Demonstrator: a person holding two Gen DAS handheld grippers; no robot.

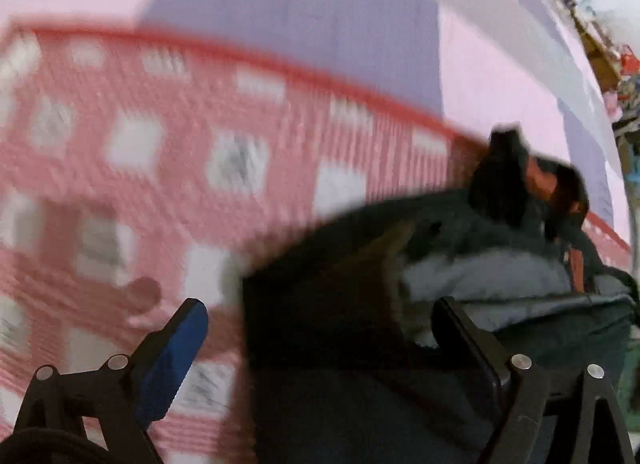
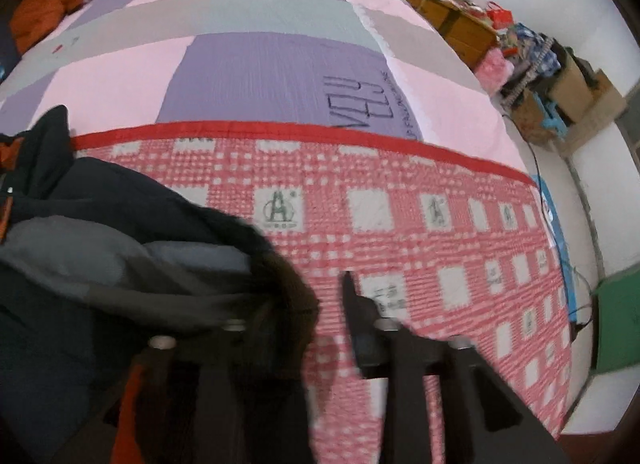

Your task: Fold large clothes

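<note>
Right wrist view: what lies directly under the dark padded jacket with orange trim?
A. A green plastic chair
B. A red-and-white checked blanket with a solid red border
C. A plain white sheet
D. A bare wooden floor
B: the dark padded jacket with orange trim rests on the red-and-white checked blanket, whose solid red border runs across the pink, purple and grey patchwork bedspread.

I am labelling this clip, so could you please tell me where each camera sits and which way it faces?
Left wrist: rides the left claw, facing along its open fingers at the dark jacket on the red checked blanket.
Right wrist: rides the right claw, facing up the bed; jacket covers its left finger.
Shared: jacket, blanket, pink and purple quilt.
</note>
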